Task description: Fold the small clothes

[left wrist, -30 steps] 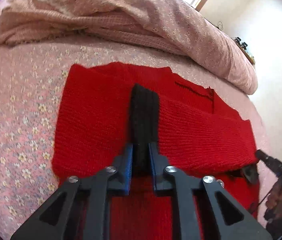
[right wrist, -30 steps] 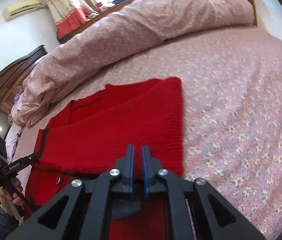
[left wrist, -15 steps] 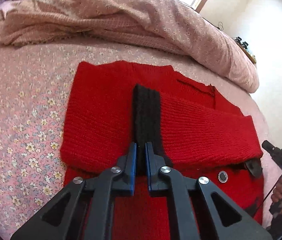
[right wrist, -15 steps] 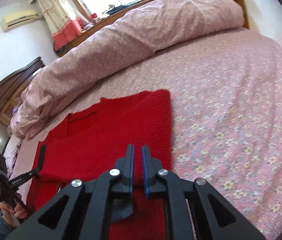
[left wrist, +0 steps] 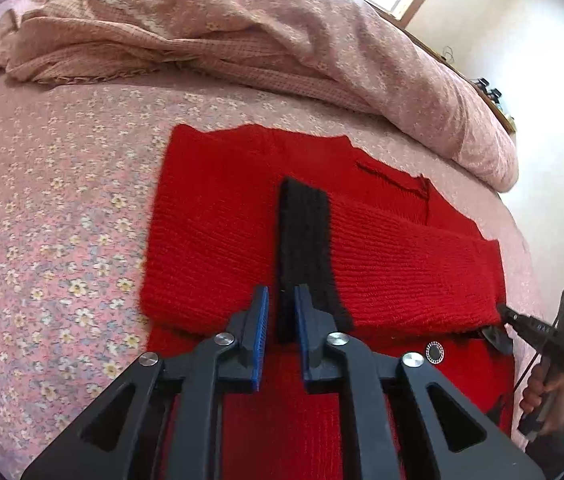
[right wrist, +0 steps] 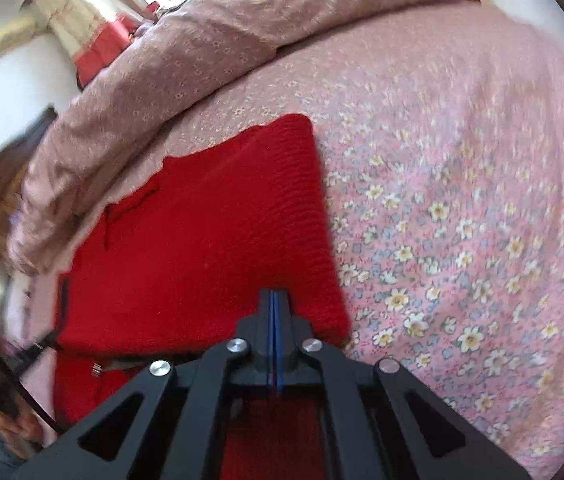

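A red knit cardigan (left wrist: 217, 220) lies flat on the bed, its sleeves folded across the body. One sleeve ends in a black cuff (left wrist: 304, 240) on the middle of the cardigan. My left gripper (left wrist: 281, 312) hovers just before the cuff's near end with its jaws a little apart and nothing between them. My right gripper (right wrist: 274, 300) is shut and empty over the near right edge of the cardigan (right wrist: 201, 240). The right gripper also shows at the far right of the left wrist view (left wrist: 506, 312), by the folded sleeve's end.
The bed has a pink flowered sheet (right wrist: 462, 200). A bunched pink quilt (left wrist: 241, 32) lies along the far side behind the cardigan. A metal snap button (left wrist: 434, 353) shows on the cardigan front. A wall and window are beyond the bed.
My left gripper has opened off the black cuff and drawn back a little. My right gripper has closed fully and moved, its view now blurred.
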Action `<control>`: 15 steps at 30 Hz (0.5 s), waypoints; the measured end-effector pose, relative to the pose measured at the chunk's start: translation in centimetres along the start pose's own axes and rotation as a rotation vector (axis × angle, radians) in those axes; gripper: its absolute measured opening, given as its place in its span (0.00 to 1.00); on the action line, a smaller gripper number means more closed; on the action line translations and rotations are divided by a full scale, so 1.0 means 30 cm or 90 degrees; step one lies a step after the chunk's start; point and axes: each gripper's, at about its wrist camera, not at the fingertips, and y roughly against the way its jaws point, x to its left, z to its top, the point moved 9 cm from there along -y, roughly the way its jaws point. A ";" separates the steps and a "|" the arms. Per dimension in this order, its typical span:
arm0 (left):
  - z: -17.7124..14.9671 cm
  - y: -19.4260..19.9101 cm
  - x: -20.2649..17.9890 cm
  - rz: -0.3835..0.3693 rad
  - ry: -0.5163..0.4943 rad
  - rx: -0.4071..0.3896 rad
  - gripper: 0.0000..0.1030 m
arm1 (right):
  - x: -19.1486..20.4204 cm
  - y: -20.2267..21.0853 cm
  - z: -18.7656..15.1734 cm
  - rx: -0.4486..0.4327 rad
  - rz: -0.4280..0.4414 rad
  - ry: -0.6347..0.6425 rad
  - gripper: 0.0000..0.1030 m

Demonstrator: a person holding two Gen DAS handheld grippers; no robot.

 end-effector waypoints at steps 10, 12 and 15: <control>0.012 0.016 0.041 0.069 -0.012 -0.019 0.12 | 0.026 -0.016 -0.001 -0.004 -0.047 0.053 0.00; 0.019 0.032 0.043 0.076 -0.010 -0.034 0.12 | 0.028 -0.018 0.003 -0.006 -0.045 0.055 0.00; 0.015 0.085 0.033 0.063 -0.026 -0.061 0.12 | 0.034 0.005 -0.005 -0.015 -0.036 0.045 0.00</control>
